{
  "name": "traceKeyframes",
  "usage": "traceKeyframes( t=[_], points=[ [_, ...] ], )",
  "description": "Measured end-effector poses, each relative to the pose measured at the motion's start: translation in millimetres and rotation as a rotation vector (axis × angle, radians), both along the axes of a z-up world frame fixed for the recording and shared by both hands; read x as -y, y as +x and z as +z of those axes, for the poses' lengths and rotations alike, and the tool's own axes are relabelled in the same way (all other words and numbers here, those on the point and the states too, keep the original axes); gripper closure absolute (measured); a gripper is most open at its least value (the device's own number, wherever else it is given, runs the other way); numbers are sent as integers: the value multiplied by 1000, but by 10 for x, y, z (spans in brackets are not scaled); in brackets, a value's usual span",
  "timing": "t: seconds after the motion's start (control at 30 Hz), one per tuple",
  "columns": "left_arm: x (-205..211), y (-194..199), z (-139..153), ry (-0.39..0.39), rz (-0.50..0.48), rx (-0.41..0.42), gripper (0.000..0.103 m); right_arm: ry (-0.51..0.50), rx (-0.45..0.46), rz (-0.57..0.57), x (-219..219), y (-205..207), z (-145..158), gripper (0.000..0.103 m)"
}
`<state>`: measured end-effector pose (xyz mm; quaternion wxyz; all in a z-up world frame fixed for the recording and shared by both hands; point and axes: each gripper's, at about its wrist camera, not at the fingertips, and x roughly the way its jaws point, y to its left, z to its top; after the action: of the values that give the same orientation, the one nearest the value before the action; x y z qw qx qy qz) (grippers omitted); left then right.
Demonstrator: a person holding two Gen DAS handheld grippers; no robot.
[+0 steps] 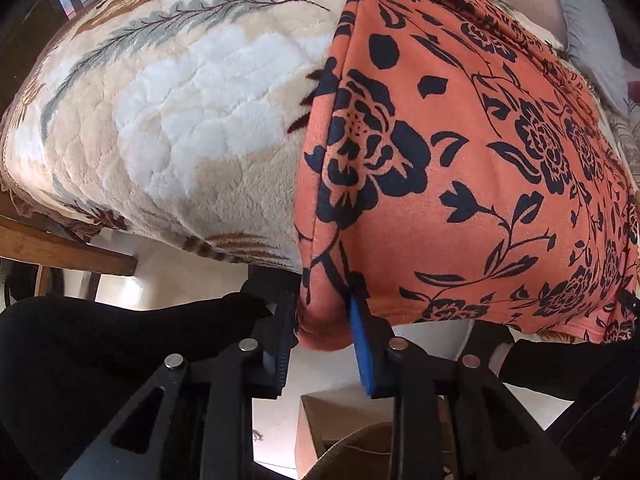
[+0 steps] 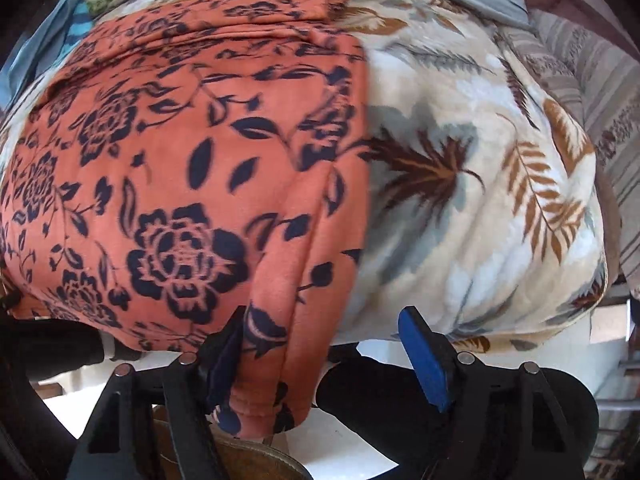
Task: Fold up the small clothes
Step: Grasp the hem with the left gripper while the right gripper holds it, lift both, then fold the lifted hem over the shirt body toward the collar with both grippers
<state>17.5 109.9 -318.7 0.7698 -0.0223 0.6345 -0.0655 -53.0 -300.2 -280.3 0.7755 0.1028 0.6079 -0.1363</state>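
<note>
Orange garment (image 1: 460, 160) lies flat, unfolded; left claw (image 1: 324, 320) pinches its corner; right claw (image 2: 320, 344) spread around other corner.

Leaf-patterned plush blanket (image 1: 180, 120) over a bed, pale floor (image 1: 160, 276), wooden frame (image 1: 60, 250).

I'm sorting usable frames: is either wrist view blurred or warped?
Left wrist view: sharp on the orange floral garment, with fisheye bulging of the blanket. Right wrist view: the garment and blanket are motion-smeared and equally bulged; bright floor below.
</note>
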Motion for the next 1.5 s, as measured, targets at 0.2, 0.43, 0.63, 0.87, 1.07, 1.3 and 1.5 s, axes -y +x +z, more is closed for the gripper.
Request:
traceKeyframes(
  t=[0.2,0.43,0.63,0.87,1.07,1.3,1.5],
  points=[
    [-27,102,21,-34,36,9,27,399,87,-102,359,-135,40,28],
    [98,193,1,-43,-29,24,50,318,10,-16,135,0,-201,28],
    [84,243,-53,-139,-34,-34,95,338,19,10,227,-101,-240,94],
    [-154,436,514,-376,-91,18,96,630,235,-1,671,-177,249,97],
    [-290,664,1169,-519,-90,171,96,831,530,-54,973,27,727,97],
    [-303,1431,1536,-544,-27,270,96,844,668,-123,1122,469,962,97],
    [-59,2354,1553,-536,24,272,96,848,675,-169,1334,1315,915,97]
  ],
)
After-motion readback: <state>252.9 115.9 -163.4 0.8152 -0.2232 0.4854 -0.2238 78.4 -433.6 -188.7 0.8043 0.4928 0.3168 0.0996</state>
